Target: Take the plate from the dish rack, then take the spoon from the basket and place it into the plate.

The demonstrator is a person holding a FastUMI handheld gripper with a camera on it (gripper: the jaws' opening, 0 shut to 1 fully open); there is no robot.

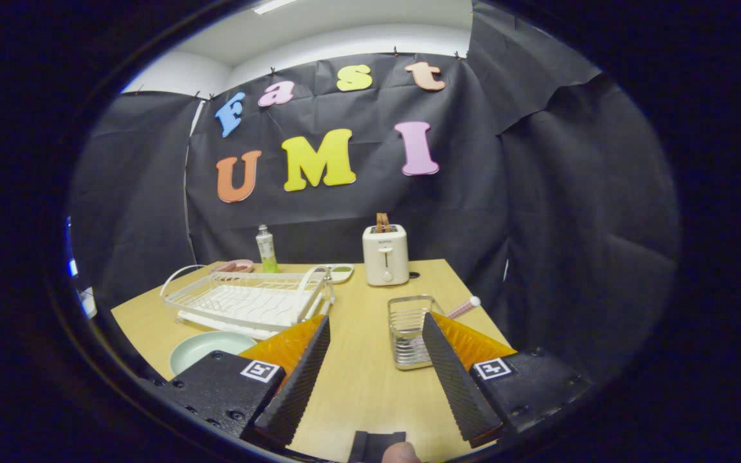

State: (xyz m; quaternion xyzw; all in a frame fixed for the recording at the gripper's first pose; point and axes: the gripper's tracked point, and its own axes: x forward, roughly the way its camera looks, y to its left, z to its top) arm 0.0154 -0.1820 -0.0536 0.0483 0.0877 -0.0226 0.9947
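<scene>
On the bench (pixel 357 379): one white dish rack (pixel 248 299), one pale green plate (pixel 206 347) out of the rack, one wire basket (pixel 409 331), and one spoon (pixel 464 307) with a pink handle (its bowl cannot be made out). Farther back stand one toaster (pixel 385 254), one bottle (pixel 266 249), one pink dish (pixel 237 265) and one small white dish (pixel 341 272). One gripper (pixel 375 328), two fingers spread wide, nothing between them.

Plate (pixel 206 347): near edge hidden behind the left finger of the tool (pixel 375 350), whose fingers stand apart over bare desk (pixel 357 373). Basket (pixel 412 331): right side covered by the right finger; spoon (pixel 464 307) handle alone protrudes. Small dishes (pixel 235 265) behind the rack (pixel 248 299): contents indistinct.
</scene>
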